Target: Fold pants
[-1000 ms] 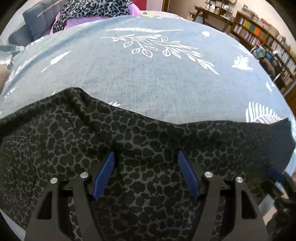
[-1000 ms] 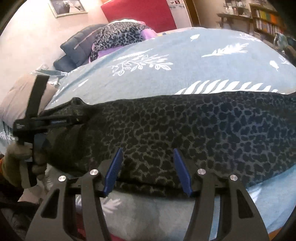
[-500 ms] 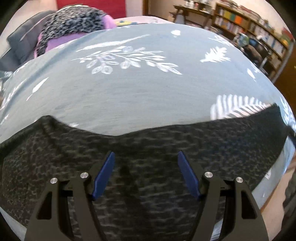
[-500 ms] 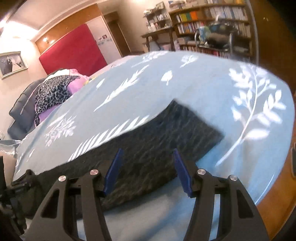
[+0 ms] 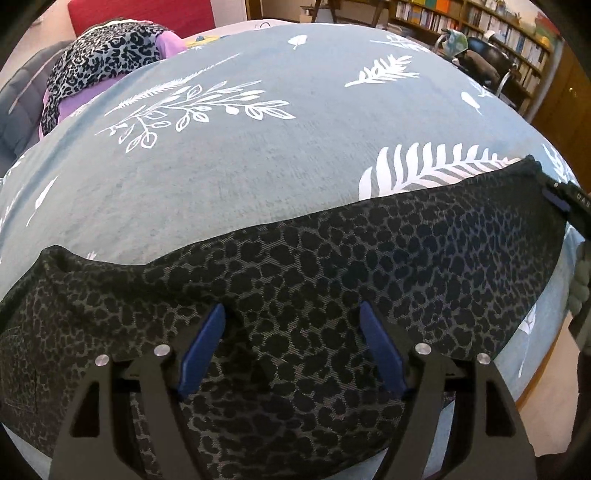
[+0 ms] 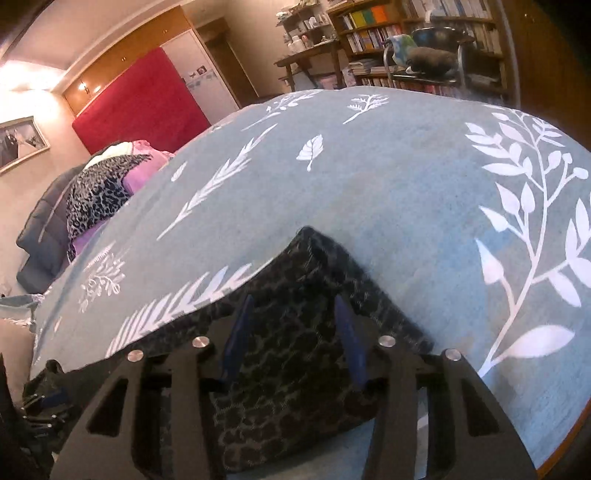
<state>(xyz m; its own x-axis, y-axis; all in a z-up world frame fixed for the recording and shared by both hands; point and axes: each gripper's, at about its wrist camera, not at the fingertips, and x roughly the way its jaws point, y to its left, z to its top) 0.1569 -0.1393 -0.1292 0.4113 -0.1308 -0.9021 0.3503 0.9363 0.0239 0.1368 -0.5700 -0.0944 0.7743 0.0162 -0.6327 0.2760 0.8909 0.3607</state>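
Observation:
The dark leopard-print pants (image 5: 332, 280) lie flat in a long band across the near side of a blue bedspread (image 5: 240, 155). My left gripper (image 5: 291, 314) is open, its blue fingers hovering over the middle of the pants. My right gripper (image 6: 293, 306) is open over the leg end of the pants (image 6: 306, 266), its fingers either side of the cloth near the hem corner. The right gripper also shows at the right edge of the left wrist view (image 5: 565, 203), by the far end of the pants.
A pile of leopard and purple clothes (image 5: 107, 59) lies at the far left of the bed, against a grey cushion (image 6: 40, 243). A chair (image 6: 428, 55) and bookshelves (image 6: 399, 22) stand beyond the bed. The bed's wooden edge (image 6: 569, 439) runs at the right.
My right gripper has swung right along the pants from the middle to the leg end and come close over the hem. My left gripper has turned slightly right; both stay open.

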